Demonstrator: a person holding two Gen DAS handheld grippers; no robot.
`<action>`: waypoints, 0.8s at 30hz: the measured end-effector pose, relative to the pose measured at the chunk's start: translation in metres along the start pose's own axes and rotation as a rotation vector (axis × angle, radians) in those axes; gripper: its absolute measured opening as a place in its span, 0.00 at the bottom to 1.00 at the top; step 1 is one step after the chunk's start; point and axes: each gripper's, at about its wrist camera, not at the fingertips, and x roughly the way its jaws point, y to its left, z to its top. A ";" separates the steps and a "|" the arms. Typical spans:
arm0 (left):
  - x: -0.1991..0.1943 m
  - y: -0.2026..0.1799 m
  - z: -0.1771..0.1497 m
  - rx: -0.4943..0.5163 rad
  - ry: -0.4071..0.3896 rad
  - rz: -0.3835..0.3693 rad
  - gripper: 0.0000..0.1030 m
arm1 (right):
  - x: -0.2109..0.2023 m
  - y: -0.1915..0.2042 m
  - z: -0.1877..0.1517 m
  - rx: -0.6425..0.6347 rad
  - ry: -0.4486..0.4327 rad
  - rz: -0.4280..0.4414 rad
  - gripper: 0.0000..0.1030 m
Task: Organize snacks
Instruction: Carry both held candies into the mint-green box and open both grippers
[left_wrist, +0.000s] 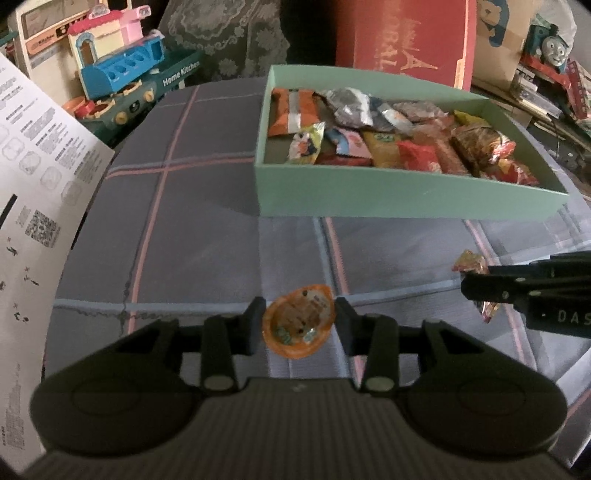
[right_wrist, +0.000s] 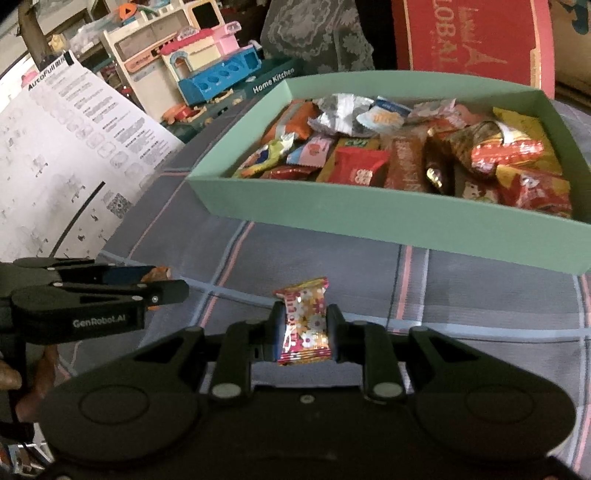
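A green box (left_wrist: 369, 194) full of several wrapped snacks stands on the plaid tablecloth ahead; it also shows in the right wrist view (right_wrist: 369, 221). My left gripper (left_wrist: 298, 325) is shut on an orange jelly cup (left_wrist: 297, 326), held above the cloth short of the box. My right gripper (right_wrist: 304, 326) is shut on a red flowered candy packet (right_wrist: 303, 325), also short of the box. In the left wrist view the right gripper (left_wrist: 476, 284) comes in from the right with that packet (left_wrist: 471, 263). In the right wrist view the left gripper (right_wrist: 168, 282) comes in from the left.
A white printed instruction sheet (left_wrist: 33, 177) rises at the left. Toy kitchen sets (left_wrist: 122, 70) stand at the back left, a red gift box (left_wrist: 402, 33) behind the green box, and a toy train (left_wrist: 552, 44) at the back right. The plaid cloth (left_wrist: 207, 240) lies between grippers and box.
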 end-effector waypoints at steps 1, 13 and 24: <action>-0.002 -0.001 0.001 0.001 -0.004 -0.002 0.38 | -0.004 0.000 0.000 0.003 -0.008 0.000 0.22; -0.020 -0.018 0.027 0.000 -0.050 -0.056 0.38 | -0.039 -0.016 0.016 0.049 -0.101 -0.004 0.22; -0.023 -0.028 0.072 -0.006 -0.105 -0.086 0.38 | -0.066 -0.050 0.051 0.116 -0.213 -0.037 0.22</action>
